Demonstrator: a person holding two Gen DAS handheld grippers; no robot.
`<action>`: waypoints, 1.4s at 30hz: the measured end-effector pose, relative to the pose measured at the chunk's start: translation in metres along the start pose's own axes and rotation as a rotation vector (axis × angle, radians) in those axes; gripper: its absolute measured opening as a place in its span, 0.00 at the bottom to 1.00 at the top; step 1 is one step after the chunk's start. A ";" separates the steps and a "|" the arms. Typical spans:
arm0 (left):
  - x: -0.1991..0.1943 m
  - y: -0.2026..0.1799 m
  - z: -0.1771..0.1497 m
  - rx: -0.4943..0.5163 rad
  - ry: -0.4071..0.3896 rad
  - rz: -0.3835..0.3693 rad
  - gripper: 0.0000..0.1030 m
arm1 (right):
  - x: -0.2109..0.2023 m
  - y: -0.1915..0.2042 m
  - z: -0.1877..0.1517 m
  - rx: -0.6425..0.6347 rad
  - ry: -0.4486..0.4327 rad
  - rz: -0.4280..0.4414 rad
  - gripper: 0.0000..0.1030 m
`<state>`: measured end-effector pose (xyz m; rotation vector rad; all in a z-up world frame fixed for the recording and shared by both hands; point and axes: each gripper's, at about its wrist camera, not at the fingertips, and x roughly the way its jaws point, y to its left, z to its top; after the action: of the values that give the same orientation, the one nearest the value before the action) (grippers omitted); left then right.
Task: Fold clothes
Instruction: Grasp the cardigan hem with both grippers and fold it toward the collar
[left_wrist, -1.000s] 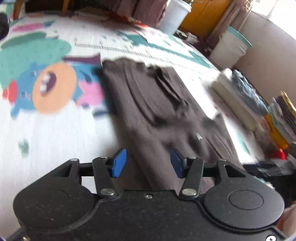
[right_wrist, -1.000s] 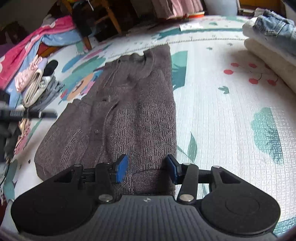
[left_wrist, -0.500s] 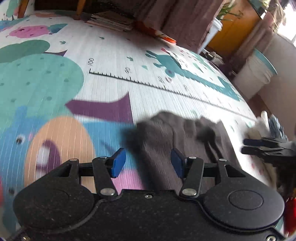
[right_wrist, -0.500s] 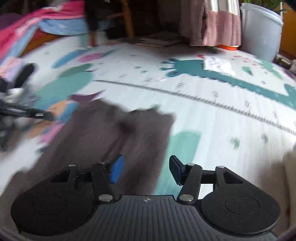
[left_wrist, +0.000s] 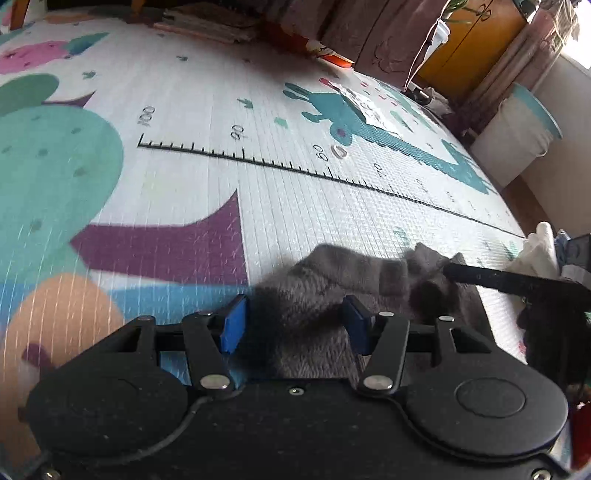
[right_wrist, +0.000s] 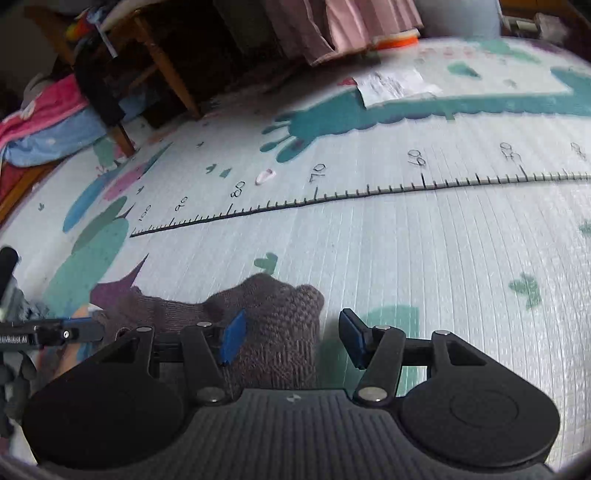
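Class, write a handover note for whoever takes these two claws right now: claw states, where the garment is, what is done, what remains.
Left claw: open, over the top edge of the grey-brown knit sweater.
Right claw: open, over the same edge, nearer its right corner.
The sweater lies on the play mat, below the printed ruler.
Done: nothing gripped.
Left: close both claws on that edge and fold.

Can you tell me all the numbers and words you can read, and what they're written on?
"100", "90", "80", "70": along the printed ruler on the play mat, left wrist view.
"100", "90", "80", "70", "60", "50": the same ruler, right wrist view.
White lettering on the left gripper: too blurred to read.
Print on the paper sheet lying on the mat: too blurred.
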<state>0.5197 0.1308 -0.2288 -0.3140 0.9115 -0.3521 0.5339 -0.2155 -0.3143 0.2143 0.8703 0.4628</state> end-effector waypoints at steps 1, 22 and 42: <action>0.002 -0.001 0.003 -0.008 0.008 0.009 0.45 | 0.004 0.002 0.003 -0.017 0.003 -0.016 0.28; -0.217 -0.069 -0.068 0.221 -0.273 -0.371 0.06 | -0.227 0.030 -0.011 -0.240 -0.215 0.373 0.12; -0.272 -0.161 -0.276 0.983 -0.035 -0.198 0.54 | -0.340 0.080 -0.243 -0.860 -0.005 0.114 0.55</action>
<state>0.1169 0.0699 -0.1289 0.4981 0.5820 -0.9205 0.1324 -0.3072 -0.2057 -0.5273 0.5910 0.8983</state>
